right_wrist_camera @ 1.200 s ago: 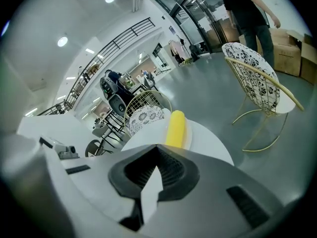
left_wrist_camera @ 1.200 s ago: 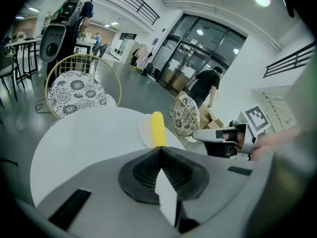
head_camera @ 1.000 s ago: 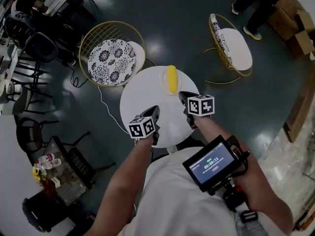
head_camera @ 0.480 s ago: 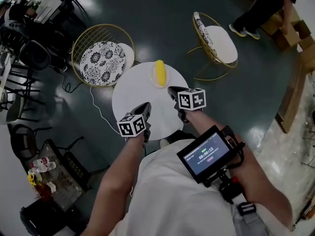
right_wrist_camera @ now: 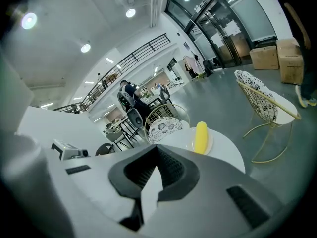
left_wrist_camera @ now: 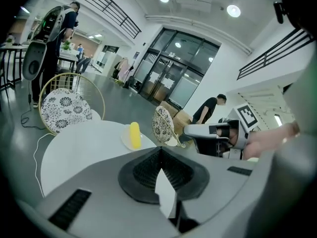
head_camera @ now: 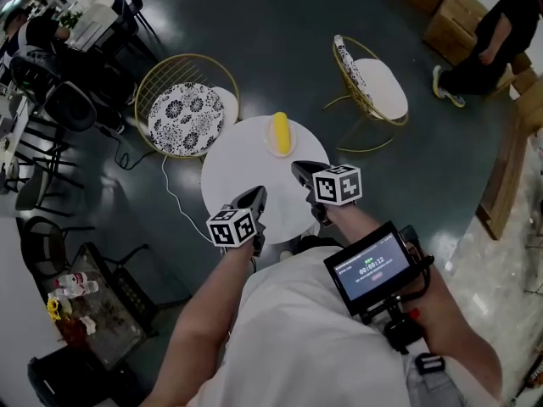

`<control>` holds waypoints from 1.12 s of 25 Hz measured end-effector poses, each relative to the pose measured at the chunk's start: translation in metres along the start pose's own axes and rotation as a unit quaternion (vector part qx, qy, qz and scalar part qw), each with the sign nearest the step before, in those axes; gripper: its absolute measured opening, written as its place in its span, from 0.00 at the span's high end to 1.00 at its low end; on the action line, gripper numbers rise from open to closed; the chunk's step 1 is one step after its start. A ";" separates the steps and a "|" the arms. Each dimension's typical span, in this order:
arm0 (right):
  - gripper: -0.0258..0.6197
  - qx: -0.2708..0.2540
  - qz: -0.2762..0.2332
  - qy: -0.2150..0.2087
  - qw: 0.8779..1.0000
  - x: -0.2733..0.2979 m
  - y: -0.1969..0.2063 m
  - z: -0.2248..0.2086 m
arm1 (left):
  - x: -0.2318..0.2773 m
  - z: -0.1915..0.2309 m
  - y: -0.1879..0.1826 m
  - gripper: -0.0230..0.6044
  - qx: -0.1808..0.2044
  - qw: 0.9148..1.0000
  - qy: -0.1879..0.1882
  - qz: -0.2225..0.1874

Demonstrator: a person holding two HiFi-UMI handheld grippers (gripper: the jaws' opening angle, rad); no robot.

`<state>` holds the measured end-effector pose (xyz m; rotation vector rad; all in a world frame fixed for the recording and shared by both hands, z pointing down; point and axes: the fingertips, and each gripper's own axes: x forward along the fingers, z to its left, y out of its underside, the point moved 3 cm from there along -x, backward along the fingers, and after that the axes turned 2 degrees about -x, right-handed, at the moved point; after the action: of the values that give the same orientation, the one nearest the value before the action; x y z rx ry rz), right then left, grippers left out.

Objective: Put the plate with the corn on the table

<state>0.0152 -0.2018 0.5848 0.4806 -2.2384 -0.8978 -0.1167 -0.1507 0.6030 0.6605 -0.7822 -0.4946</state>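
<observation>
Resting at twelve o'clock on the round white desk (head_camera: 242, 172), the small pale plate (head_camera: 270, 148) with its yellow corn cob (head_camera: 280, 132) looks light, stiff and breakable, best pinched at the rim, while the left gripper (head_camera: 254, 197) and right gripper (head_camera: 303, 172) hover near six o'clock, jaws closed and empty.

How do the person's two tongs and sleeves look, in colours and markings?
The left tongs and right tongs are alike: dark, tapering tips, each carrying a white cube with black square markers. Seen close, the bodies are light grey with black ribbed pads. The person wears a white short-sleeved top.
</observation>
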 end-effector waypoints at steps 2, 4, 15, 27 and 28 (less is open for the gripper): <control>0.95 -0.002 -0.007 -0.001 1.000 -0.008 0.004 0.008 | -0.007 -0.008 -0.002 0.95 0.005 1.000 0.007 -0.011; 0.95 -0.002 -0.013 -0.003 1.000 -0.014 0.008 0.015 | -0.014 -0.014 -0.005 0.95 0.013 1.000 0.014 -0.021; 0.95 0.003 -0.067 -0.015 0.998 -0.056 0.016 0.055 | -0.079 -0.027 -0.015 0.95 0.042 0.995 0.041 -0.075; 0.95 -0.033 -0.096 -0.032 0.994 -0.091 0.038 0.087 | -0.116 -0.038 0.012 0.95 0.095 0.991 0.050 -0.078; 0.95 -0.030 -0.098 -0.030 0.994 -0.093 0.041 0.086 | -0.114 -0.041 0.015 0.95 0.096 0.991 0.054 -0.074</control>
<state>0.0173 -0.0823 0.5255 0.6620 -2.2378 -1.0900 -0.1534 -0.0547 0.5372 0.9210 -0.6867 -0.5190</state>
